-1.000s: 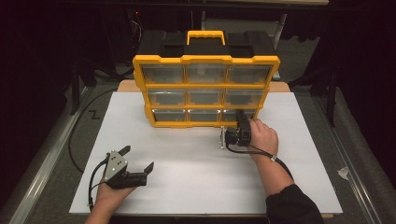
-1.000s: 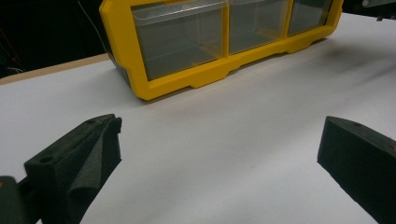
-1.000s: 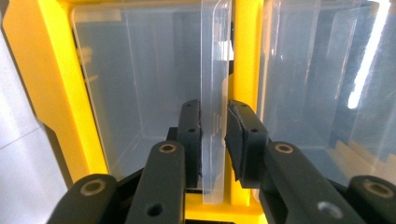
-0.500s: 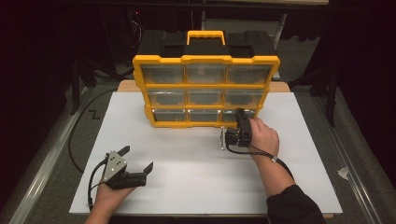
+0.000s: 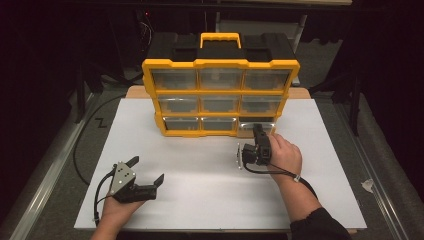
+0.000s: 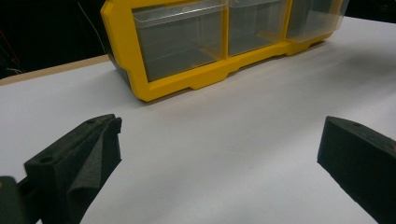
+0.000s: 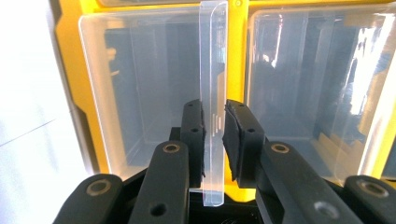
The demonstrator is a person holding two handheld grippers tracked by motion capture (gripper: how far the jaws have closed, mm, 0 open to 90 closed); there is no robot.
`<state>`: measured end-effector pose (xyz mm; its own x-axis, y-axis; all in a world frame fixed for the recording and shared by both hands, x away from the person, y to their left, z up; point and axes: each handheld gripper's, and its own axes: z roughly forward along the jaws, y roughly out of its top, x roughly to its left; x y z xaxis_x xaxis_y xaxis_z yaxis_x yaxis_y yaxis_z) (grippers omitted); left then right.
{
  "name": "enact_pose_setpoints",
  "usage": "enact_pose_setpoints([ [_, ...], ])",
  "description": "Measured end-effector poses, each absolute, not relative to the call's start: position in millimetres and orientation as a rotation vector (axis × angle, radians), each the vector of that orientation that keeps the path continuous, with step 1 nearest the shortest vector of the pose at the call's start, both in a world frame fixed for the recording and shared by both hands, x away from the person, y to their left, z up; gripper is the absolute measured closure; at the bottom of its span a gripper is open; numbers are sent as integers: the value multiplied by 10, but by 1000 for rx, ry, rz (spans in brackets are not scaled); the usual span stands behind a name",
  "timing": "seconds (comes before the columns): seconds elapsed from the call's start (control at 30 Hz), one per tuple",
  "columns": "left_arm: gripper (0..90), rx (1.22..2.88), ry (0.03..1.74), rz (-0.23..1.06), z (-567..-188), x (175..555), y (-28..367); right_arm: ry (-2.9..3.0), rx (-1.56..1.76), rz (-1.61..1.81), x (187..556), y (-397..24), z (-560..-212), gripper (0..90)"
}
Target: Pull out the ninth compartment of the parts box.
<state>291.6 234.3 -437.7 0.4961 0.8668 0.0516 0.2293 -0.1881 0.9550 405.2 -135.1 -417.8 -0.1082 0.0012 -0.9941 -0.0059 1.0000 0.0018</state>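
A yellow drawer organizer with clear drawers stands upright at the back of the white board. My right gripper lies on its side at the bottom right drawer. In the right gripper view the gripper is shut on that drawer's clear pull tab; the jaws have just been closing onto it. My left gripper rests open near the board's front left, nothing between its pads, well short of the organizer.
A yellow carry handle tops the organizer. A black cable trails off the board's left side. Bare white board lies between the two grippers. A scrap of paper lies on the grey floor at the right.
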Motion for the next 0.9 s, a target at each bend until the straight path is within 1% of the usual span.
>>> enact_pose_setpoints([
  [0.33, 1, 1696, 944, 765, -4376, 2914, 2345, 1685, 5, 21, 3889, -1388, -4179, 802],
  [0.47, 1, 1695, 946, 765, -4377, 2915, 2349, 1685, -7, 11, 3863, -1382, -4183, 715],
  [0.57, 1, 1693, 944, 765, -4373, 2915, 2353, 1687, -3, 22, 3866, -1378, -4169, 580],
  [0.7, 1, 1688, 943, 767, -4374, 2919, 2359, 1703, 10, 26, 3882, -1370, -4152, 484],
  [0.77, 1, 1689, 943, 768, -4376, 2920, 2357, 1713, 17, 11, 3913, -1363, -4146, 463],
  [0.9, 1, 1684, 940, 766, -4372, 2914, 2352, 1729, 13, -9, 3950, -1353, -4136, 470],
])
